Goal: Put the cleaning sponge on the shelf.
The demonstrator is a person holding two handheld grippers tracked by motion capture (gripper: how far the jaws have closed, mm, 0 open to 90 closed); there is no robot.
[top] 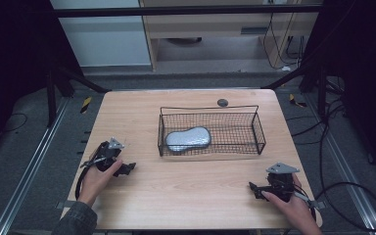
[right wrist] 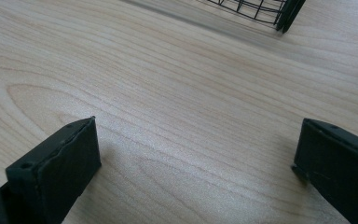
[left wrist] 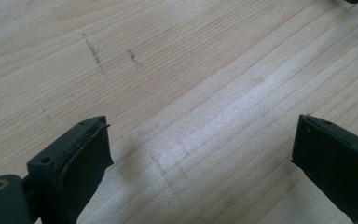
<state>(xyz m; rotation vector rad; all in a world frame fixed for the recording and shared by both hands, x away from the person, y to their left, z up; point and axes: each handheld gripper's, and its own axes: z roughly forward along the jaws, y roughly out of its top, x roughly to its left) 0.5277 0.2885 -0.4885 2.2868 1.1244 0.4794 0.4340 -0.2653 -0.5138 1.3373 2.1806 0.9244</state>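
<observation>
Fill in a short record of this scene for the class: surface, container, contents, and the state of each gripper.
surface: wooden table
container: black wire basket, at the middle of the table
contents: one grey peanut-shaped pouch, lying flat at the basket's left end
left gripper: open, resting on the table, holding nothing
right gripper: open, resting on the table, holding nothing

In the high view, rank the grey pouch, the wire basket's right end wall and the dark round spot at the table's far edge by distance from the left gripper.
From the left gripper:
1. Grey pouch, in the basket's left half.
2. Dark round spot, at the table's far edge, behind the basket.
3. Wire basket's right end wall, farthest right.
</observation>
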